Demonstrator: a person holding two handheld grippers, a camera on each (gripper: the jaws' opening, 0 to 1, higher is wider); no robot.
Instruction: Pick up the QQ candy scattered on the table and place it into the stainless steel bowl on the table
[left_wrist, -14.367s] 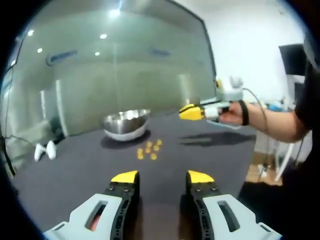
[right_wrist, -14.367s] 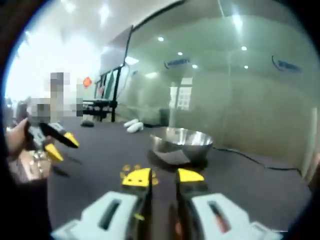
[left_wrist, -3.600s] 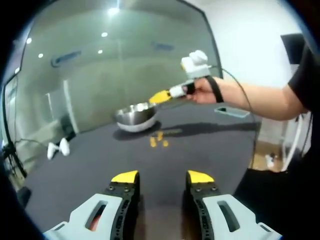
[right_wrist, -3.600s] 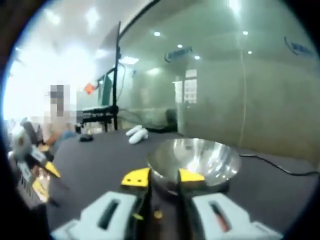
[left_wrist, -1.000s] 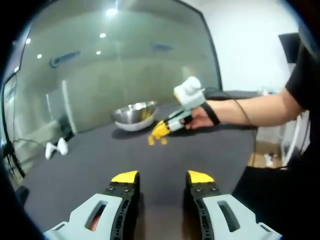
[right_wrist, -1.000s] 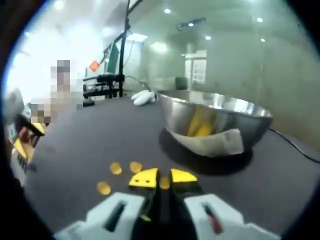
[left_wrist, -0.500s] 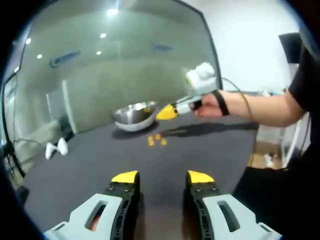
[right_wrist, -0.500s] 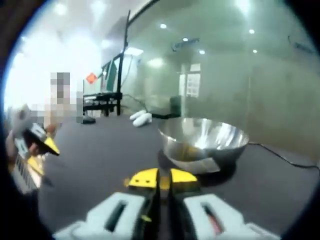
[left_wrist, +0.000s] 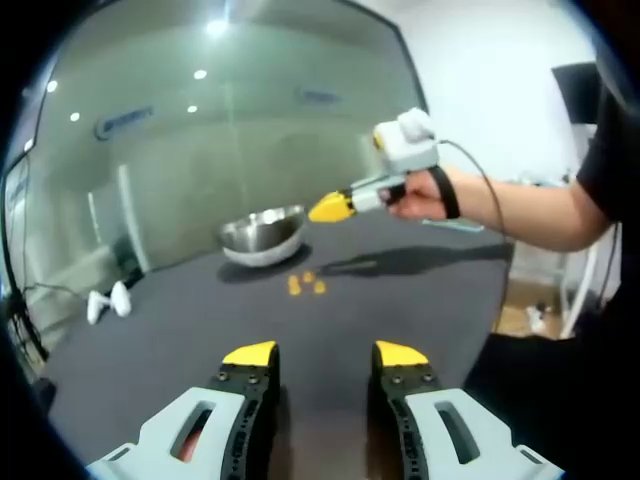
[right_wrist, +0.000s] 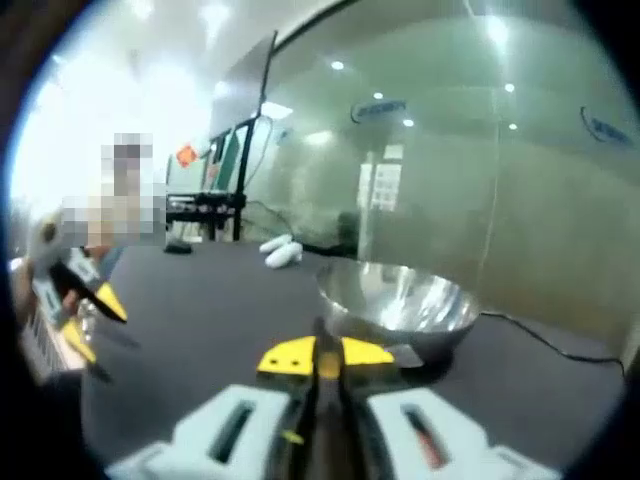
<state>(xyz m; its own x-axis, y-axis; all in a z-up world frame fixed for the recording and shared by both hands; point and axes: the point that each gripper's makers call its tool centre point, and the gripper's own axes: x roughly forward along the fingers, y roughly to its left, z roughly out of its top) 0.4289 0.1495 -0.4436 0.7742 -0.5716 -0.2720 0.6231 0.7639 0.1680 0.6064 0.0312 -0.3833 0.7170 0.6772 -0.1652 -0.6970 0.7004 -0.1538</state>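
Your right claw (right_wrist: 319, 354) clenched on QQ candy (right_wrist: 327, 366), lifted higher than half second ago, nearing bowl (right_wrist: 398, 303). Left claw (left_wrist: 312, 355) released, low over bench (left_wrist: 200, 330). Three candies (left_wrist: 305, 285) remain beside bowl.

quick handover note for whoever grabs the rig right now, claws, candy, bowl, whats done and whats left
Right claw: shut, raised, heading toward the stainless steel bowl; something orange seems pinched between its tips, likely a candy.
Left claw: open, nothing in it, low over the dark table.
About three QQ candies lie on the table in front of the bowl.
Left: drop this one in the bowl, then collect the rest.
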